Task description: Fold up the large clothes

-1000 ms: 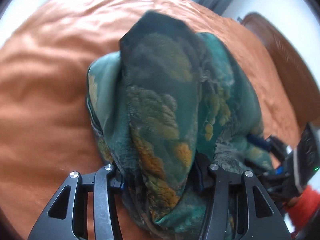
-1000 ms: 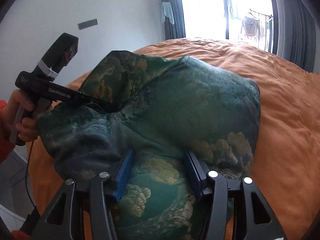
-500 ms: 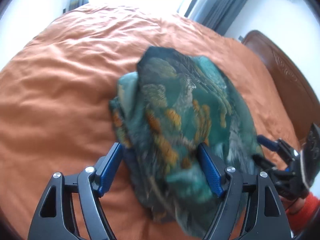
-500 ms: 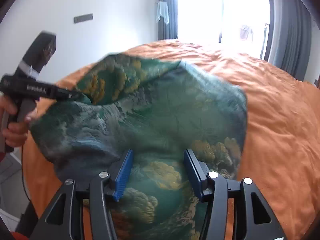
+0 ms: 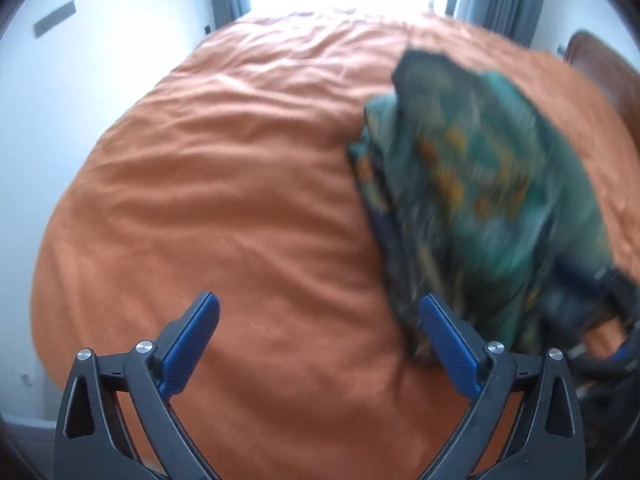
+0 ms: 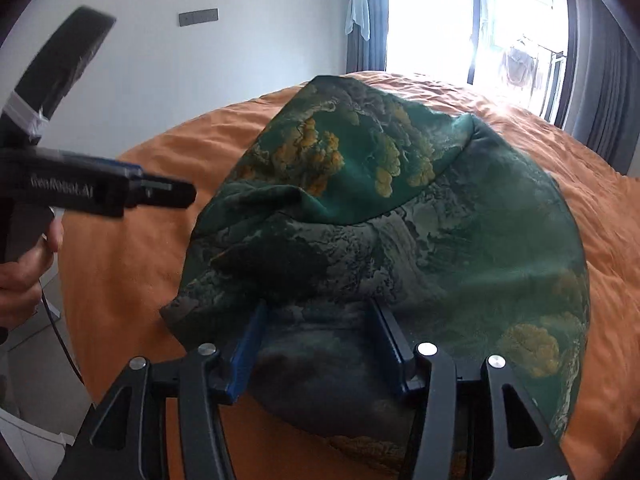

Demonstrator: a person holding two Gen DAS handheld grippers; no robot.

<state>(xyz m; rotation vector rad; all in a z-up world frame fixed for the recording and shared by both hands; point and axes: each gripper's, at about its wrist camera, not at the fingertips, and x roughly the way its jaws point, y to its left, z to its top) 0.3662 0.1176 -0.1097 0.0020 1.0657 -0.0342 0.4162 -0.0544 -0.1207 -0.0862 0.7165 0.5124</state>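
On the bed (image 6: pixel 600 216), spread with a wrinkled orange cover, lies the green garment (image 6: pixel 420 220), a silky fabric printed with yellow and grey landscape motifs, bunched into a rounded heap with one flap folded over its top. My right gripper (image 6: pixel 318 350) has its blue-padded fingers pressed against a thick fold at the near edge of that heap, the cloth filling the gap between them, so it is grasping the garment. My left gripper (image 5: pixel 320 340) is released, its fingers (image 5: pixel 192 344) spread wide over bare orange cover with nothing between them; from its own camera the garment (image 5: pixel 480 200) sits off to the right, blurred, its lower edge just beside the right-hand finger. From the right wrist camera, the left gripper (image 6: pixel 168 192) shows as a black tool held in my left hand (image 6: pixel 24 276), hovering apart from the left edge of the heap. Behind the bed stand a white wall (image 6: pixel 240 40) with a grey switch plate (image 6: pixel 199 17), dark curtains (image 6: pixel 368 16) and a bright window (image 6: pixel 432 12). A brown wooden headboard (image 5: pixel 608 68) shows at the bed's far right edge in the left wrist view.
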